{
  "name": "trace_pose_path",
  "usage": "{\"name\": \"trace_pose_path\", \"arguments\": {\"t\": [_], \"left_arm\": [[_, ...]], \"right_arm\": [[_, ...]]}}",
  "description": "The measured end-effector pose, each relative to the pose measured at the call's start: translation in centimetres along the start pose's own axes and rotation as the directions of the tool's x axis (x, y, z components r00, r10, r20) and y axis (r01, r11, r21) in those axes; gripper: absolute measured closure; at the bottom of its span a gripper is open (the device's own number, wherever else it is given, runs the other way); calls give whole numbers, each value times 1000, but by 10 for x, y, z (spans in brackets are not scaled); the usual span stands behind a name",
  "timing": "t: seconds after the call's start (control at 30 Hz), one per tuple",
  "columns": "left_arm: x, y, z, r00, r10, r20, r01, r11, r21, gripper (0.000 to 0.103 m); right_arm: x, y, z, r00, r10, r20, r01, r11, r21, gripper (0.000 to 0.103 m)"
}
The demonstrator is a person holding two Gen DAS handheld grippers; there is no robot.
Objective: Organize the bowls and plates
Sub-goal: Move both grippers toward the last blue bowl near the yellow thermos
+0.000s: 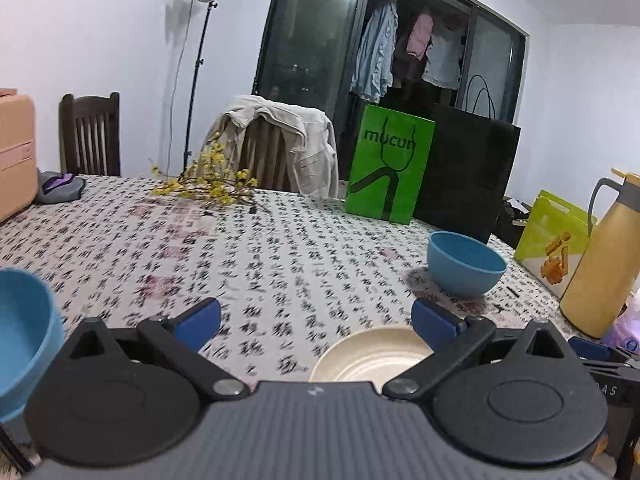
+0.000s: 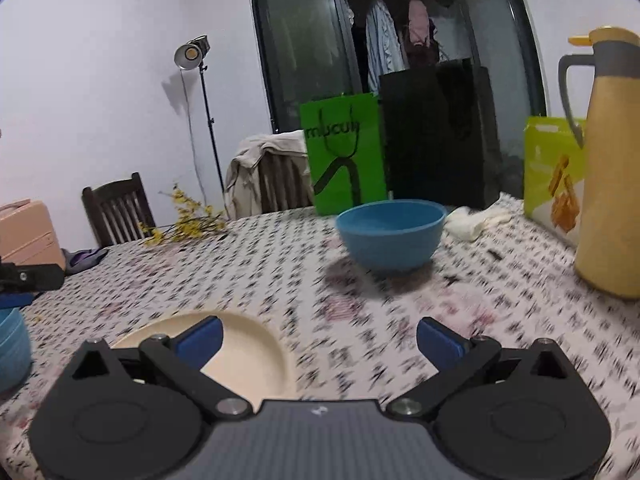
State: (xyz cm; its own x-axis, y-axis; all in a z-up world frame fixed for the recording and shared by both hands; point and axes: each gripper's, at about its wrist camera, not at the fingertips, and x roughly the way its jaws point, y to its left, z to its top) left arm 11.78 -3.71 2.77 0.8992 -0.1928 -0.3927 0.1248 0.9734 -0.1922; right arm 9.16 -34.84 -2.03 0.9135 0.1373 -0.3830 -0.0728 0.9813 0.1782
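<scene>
My left gripper (image 1: 316, 318) has its 2 blue pads spread wide, with nothing between them and nothing touching them; it hangs above the table. Just below and inside its right finger sits the cream plate (image 1: 372, 354), flat on the patterned tablecloth (image 1: 260, 248), rim up, partly hidden by the gripper body. Being round, it has no long axis to speak of. At the left edge of that view a blue bowl (image 1: 24, 336) shows close beside the gripper, open side facing up and toward the right, cut off by the frame.

My right gripper (image 2: 320, 340) is likewise fully parted and empty. Its left finger (image 2: 200, 340) overlaps the cream plate (image 2: 248, 356) in the picture, but I cannot tell whether it touches it. Farther ahead, well apart from both grippers, a 2nd blue bowl (image 2: 391, 234) stands upright on the cloth, mouth up, casting a shadow to its left.

Behind that bowl stand a green paper bag (image 2: 344, 160) and a black bag (image 2: 436, 136), side by side. To the right are a yellow thermos jug (image 2: 612, 168) and a lime-green bag (image 2: 552, 168), with a white cloth (image 2: 476, 218) lying between bowl and jug. Yellow flower sprigs (image 1: 208, 182) lie across the far side of the table.
</scene>
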Motion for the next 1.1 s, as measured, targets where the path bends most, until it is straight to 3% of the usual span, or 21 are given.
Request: {"name": "trace_pose_path", "arguments": {"t": [0.43,0.77,1.1], "left_arm": [[46,-65,43,999,-38,-31,41,995,89,0],[100,-97,71,988,-30,-150,39,997,59,0],[162,-123,97,964,10,-266,3,999,47,0]], "right_arm": [[42,-54,62,999,9,-43,-10,1000,-24,0],[83,-88,111,996,-34,-78,35,999,11,0],[133,-113,157,989,-43,-141,56,995,88,0]]}}
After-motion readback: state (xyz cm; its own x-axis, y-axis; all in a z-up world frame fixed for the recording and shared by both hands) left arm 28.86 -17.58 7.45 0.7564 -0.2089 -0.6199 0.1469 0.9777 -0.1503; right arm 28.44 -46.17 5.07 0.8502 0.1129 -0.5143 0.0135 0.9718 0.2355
